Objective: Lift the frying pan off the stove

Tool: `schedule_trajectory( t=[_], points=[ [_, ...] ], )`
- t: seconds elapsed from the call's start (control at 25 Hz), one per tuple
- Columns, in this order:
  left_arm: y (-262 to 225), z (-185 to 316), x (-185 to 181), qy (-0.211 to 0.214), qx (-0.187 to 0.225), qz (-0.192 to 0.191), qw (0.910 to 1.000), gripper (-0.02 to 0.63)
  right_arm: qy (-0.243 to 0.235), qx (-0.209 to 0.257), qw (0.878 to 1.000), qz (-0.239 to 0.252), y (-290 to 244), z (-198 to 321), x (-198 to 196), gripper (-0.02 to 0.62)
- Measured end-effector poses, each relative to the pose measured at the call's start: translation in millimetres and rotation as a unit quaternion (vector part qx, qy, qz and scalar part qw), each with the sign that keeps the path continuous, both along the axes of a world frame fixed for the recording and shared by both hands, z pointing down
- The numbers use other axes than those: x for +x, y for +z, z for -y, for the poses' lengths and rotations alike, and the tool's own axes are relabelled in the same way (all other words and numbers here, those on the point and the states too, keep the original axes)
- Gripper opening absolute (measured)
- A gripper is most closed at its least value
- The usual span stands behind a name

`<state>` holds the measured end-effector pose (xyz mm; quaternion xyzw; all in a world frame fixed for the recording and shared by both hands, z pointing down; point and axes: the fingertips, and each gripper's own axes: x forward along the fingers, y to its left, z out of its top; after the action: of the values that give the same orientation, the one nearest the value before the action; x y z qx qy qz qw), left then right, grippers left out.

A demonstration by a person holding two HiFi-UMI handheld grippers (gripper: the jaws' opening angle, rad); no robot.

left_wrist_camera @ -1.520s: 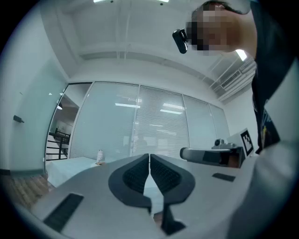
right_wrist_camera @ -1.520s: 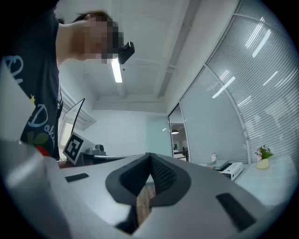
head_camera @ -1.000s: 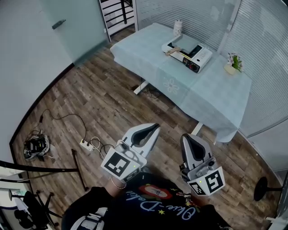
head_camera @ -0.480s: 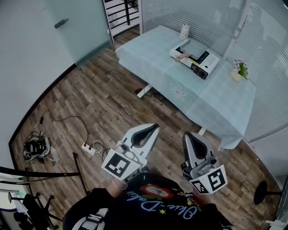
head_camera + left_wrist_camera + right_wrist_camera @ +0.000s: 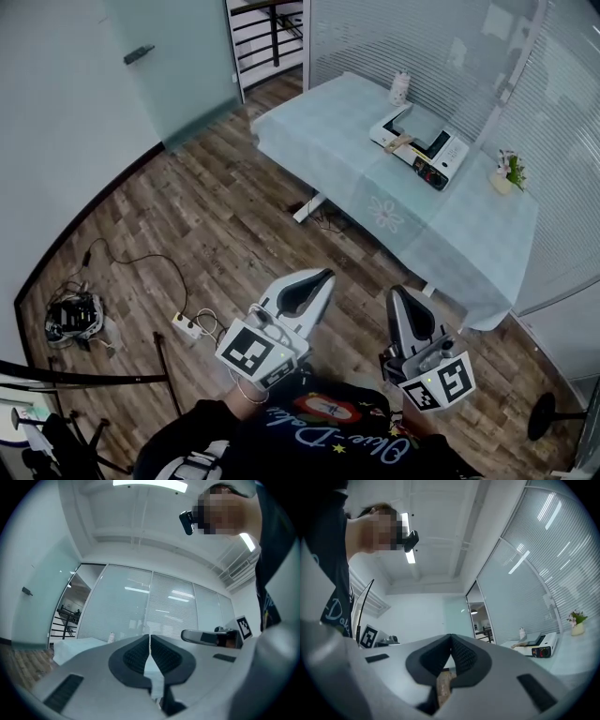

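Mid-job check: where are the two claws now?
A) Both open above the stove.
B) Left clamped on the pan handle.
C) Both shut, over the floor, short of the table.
C: both the left claw and right claw are closed over the wood floor, the stove off on the table.

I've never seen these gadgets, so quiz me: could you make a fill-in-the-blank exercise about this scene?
1. The left tool and the right tool both have jaws that are ____.
2. In the head view, the potted plant sits to the ____ of the stove.
3. The table stands on a floor of ____ planks.
Missing words: shut; right; wooden.
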<state>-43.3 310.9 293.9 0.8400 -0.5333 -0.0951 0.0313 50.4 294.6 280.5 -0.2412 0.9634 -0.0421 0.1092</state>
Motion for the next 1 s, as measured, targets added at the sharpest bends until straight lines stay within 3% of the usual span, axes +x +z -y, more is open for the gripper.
schedule_trajectory(
  t=[0.28, 0.68, 1.0],
  points=[
    [13.0, 12.4, -9.4, -0.008, -0.013, 0.006, 0.9999, 0.009, -0.003, -0.022, 1.000, -0.021, 14.5, 13.9, -7.8, 0.001],
    [23.8, 64.0, -28.4, -0.039, -0.037, 0.023, 0.9983, 0.009, -0.025, -0.048, 0.999, 0.004, 22.1, 89.4, -19.8, 0.000],
    [33.8, 134.2, -16.5, -0.011, -0.054, 0.025, 0.9982, 0.009, -0.018, -0.080, 0.997, 0.007, 37.3, 155.2, -14.1, 0.002]
  ],
)
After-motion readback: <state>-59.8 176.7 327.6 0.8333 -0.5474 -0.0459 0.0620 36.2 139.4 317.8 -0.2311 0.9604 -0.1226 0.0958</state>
